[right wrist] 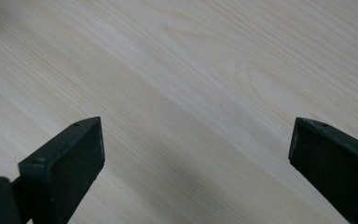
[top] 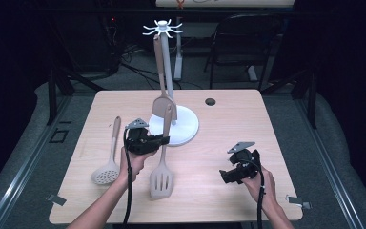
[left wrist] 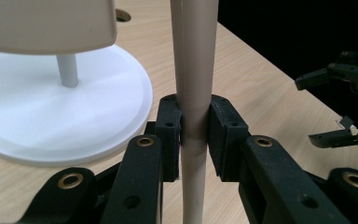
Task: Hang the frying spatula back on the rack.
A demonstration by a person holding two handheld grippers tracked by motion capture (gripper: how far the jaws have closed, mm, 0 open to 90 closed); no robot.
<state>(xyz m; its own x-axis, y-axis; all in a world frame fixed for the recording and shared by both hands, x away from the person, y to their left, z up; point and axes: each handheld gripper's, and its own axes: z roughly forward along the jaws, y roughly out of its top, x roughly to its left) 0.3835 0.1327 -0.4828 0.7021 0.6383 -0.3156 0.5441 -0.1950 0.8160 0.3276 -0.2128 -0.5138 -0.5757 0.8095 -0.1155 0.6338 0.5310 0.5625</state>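
Where the pale wood-grain table (top: pixel 228 119) begins at the left, a beige skimmer (top: pixel 107 168) with a round perforated head, lying flat. Just right of it, left gripper (top: pixel 163 140) clamped on the smooth round handle of a beige slotted turner (top: pixel 162 177), handle roughly upright, slotted blade low at the tabletop. Close up in the left gripper view, black pads (left wrist: pixel 170 135) pressed against both sides of that handle (left wrist: pixel 196 93), jaws narrow. Behind, a white rack (top: pixel 178 125) with a flat round base, a thin grey pole and hooked arms on top, one beige spatula (top: pixel 161 102) hanging from it. Farther right, right gripper (top: pixel 225 175) low over bare table, well apart from the utensils; in the right gripper view, matte black jaws spread wide, nothing between them but wood grain (right wrist: pixel 191 93).
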